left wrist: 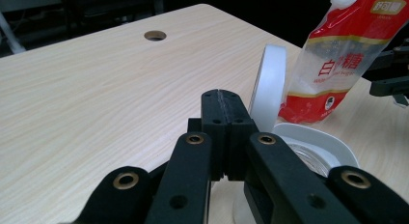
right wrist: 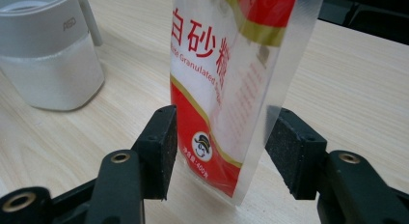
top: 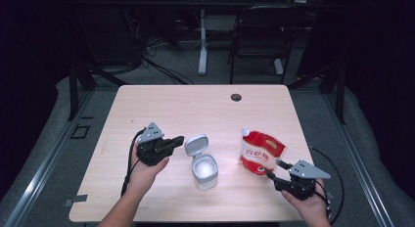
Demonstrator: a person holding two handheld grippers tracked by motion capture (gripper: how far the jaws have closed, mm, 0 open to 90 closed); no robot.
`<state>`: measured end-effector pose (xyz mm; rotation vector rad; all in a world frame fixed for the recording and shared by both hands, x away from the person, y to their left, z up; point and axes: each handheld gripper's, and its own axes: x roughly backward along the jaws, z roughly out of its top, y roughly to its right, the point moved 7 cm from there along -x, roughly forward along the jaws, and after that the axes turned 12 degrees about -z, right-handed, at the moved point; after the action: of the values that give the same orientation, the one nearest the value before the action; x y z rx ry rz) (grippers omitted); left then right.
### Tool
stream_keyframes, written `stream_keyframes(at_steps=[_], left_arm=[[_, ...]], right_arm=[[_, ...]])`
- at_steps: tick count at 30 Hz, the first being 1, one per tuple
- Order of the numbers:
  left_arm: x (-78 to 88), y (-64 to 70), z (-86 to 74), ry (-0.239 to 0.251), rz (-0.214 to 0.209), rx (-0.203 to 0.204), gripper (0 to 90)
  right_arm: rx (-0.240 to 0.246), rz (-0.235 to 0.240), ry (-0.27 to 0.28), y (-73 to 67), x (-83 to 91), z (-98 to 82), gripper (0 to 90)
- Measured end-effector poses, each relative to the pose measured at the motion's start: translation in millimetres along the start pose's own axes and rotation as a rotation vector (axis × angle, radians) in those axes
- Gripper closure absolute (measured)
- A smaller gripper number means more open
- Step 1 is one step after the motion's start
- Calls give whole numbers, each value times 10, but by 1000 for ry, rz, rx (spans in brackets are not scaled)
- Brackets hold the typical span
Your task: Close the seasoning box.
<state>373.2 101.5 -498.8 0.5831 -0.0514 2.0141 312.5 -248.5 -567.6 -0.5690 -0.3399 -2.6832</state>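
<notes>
A white container (top: 204, 172) stands at the table's front middle with its hinged lid (top: 195, 145) flipped up and open. My left gripper (top: 178, 139) is shut with nothing in it, its tips just left of the lid (left wrist: 267, 86). In the left gripper view the shut tips (left wrist: 221, 96) sit beside the container's rim (left wrist: 318, 143). A red and white sugar pouch (top: 259, 152) stands upright to the right. My right gripper (top: 275, 169) is open, and the pouch's lower part (right wrist: 226, 64) stands between its jaws. One finger pad (right wrist: 164, 147) lies close beside the pouch.
The wooden table (top: 195, 109) has a round cable hole (top: 236, 97) near its far edge. A dark chair (top: 259, 36) and a desk leg (top: 202, 51) stand beyond the table. The white container (right wrist: 48, 55) stands left of the pouch in the right gripper view.
</notes>
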Motion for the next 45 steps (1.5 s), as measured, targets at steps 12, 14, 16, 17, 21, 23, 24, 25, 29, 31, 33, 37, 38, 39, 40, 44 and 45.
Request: stream_keyframes(at_steps=[12,14,16,17,21,23,24,25,29,31,33,37,38,39,40,44,45], left_arm=[[-28,26,-27,-14,-21,4,900],[-35,33,-29,-12,-21,4,900],[-41,42,-29,-9,-24,5,900],[-39,44,-29,-10,-26,6,900],[-36,49,-30,-10,-27,4,900],[-42,62,-31,-12,-30,5,900],[-46,65,-31,-12,-31,4,900],[-49,69,-31,-13,-32,2,900],[-68,98,-36,-17,-39,-1,900],[-75,116,-37,-20,-43,-3,900],[-83,137,-40,-22,-48,-6,900],[-100,182,-47,-33,-59,-16,900],[-100,182,-47,-33,-59,-16,900],[-111,207,-51,-39,-65,-21,900],[-119,220,-54,-40,-66,-22,900],[-144,268,-68,-49,-80,-30,900],[-144,268,-68,-49,-80,-30,900]], right_arm=[[-12,15,2,-7,-5,-21,457],[-9,15,0,-4,-5,-24,457],[-8,17,-1,-6,-6,-26,457],[-8,14,-2,-6,-7,-27,457],[-10,21,2,-8,-1,-24,455],[-12,23,2,-6,2,-26,454],[-12,24,2,-6,2,-27,454],[-12,24,1,-6,2,-28,454],[-11,24,1,-6,2,-29,454],[-12,24,0,-5,2,-30,454],[-11,23,0,-3,1,-32,454],[-9,23,-4,1,4,-37,454],[-9,23,-4,1,4,-37,454],[-8,23,-5,3,4,-39,454],[-8,23,-6,4,5,-39,454],[-11,21,-5,2,3,-42,454],[-12,21,-4,2,4,-42,454]])
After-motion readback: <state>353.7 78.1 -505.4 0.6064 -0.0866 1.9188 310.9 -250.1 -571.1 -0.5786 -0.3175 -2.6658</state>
